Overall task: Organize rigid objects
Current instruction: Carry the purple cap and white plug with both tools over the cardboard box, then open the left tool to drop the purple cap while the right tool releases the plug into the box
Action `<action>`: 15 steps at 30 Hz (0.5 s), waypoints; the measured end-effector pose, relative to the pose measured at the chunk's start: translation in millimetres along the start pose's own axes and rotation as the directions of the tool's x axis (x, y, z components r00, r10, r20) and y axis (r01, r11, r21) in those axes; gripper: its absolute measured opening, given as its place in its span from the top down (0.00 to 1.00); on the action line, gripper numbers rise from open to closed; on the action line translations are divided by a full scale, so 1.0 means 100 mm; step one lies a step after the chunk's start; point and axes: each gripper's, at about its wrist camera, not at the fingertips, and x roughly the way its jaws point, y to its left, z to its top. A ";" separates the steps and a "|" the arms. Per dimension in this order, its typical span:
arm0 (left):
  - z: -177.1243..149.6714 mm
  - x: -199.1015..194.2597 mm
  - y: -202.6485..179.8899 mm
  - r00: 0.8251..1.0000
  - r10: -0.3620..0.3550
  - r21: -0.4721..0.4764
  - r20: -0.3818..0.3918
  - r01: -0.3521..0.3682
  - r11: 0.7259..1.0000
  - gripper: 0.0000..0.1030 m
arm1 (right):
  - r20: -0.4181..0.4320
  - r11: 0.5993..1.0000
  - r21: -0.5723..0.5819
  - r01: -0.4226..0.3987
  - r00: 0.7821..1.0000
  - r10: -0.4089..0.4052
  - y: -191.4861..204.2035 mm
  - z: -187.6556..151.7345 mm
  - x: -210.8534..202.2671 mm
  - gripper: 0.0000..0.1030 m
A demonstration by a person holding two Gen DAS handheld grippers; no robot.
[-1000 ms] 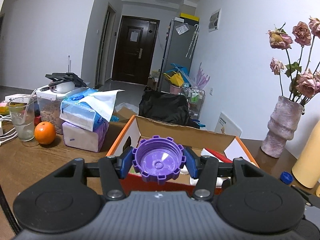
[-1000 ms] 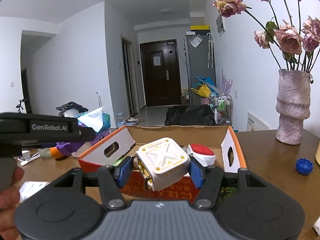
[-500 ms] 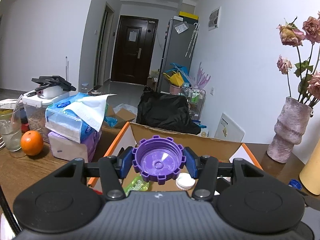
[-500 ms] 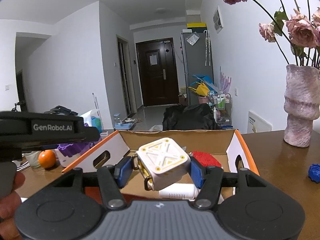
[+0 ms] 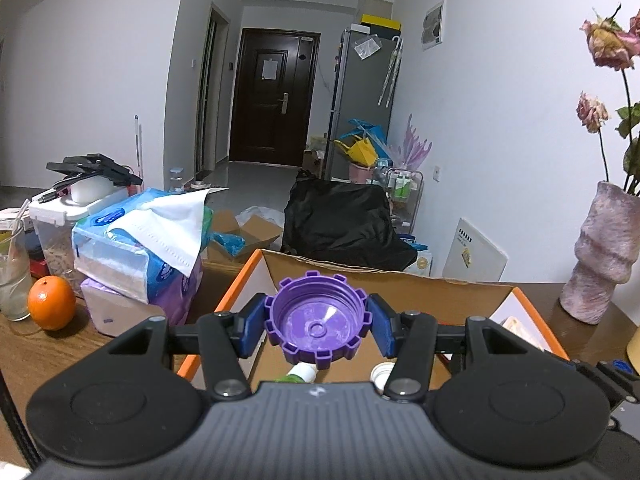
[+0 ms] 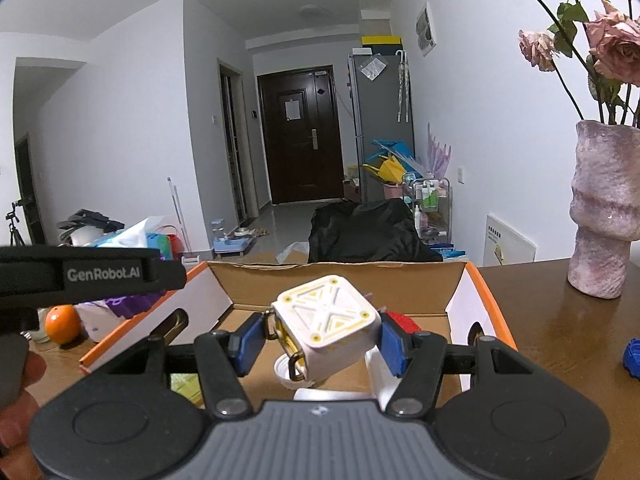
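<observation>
Purple cap point(image 5: 319, 326) clamped in left fingers point(image 5: 252, 328) | right fingers point(image 6: 390, 342) clamp white cube point(image 6: 326, 326) | box point(image 6: 340, 270) contents mostly hidden

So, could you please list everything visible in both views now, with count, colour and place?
ridged plastic cap: one, purple, held over the box.
square plastic block: one, white with yellow lines, held over the box.
open cardboard box: one, brown with orange edges, on the table.
wooden table: one, dark brown.
round orange fruit: one, orange, table's left.
tissue packs: two, blue on purple.
textured vase: one, pinkish, right.
small cap: one, blue, right edge.
left gripper: black, blue pads.
right gripper: same.
</observation>
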 end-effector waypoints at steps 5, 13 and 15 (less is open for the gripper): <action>0.02 0.11 0.00 1.000 0.014 0.005 -0.006 -0.014 1.000 0.47 | -0.010 1.000 -0.008 0.007 1.000 -0.007 0.04 0.01 0.07 0.42; 0.03 0.30 0.05 0.999 0.039 0.018 -0.023 -0.039 0.999 0.46 | -0.015 1.000 -0.014 0.021 1.000 -0.021 0.06 0.06 0.18 0.43; 0.04 0.31 0.07 0.999 0.044 0.015 -0.027 -0.044 0.999 0.46 | -0.023 0.999 -0.015 0.030 0.999 -0.031 0.07 0.05 0.21 0.43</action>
